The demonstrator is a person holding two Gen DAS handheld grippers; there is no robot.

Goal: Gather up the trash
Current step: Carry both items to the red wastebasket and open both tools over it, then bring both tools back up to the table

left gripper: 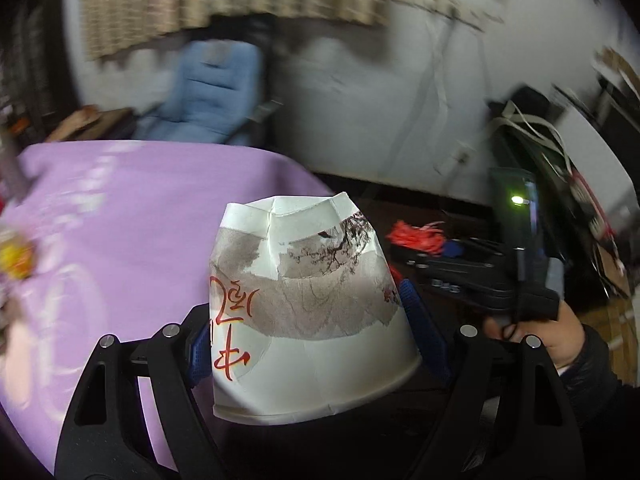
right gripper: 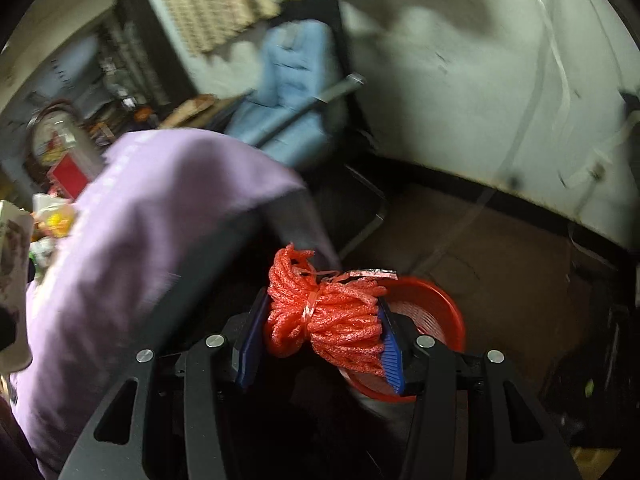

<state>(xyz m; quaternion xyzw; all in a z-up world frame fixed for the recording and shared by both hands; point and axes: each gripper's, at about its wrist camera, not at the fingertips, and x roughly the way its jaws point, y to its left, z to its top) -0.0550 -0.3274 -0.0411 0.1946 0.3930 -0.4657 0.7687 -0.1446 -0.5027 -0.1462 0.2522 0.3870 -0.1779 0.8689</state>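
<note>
My left gripper [left gripper: 308,316] is shut on a crushed white paper cup [left gripper: 304,312] with grey print and red writing, held above the edge of the purple-clothed table [left gripper: 132,208]. My right gripper [right gripper: 320,332] is shut on a red foam net bundle [right gripper: 324,312], held above a red plastic basket [right gripper: 440,320] on the floor. The right gripper and its bundle also show in the left wrist view [left gripper: 416,236], to the right of the cup. The cup's edge shows at the far left of the right wrist view [right gripper: 12,280].
More wrappers and trash [right gripper: 52,220] lie on the far side of the table. A blue chair [left gripper: 212,92] stands behind the table by the white wall. Dark equipment and cables [left gripper: 560,184] stand at the right. The floor [right gripper: 500,264] is brown.
</note>
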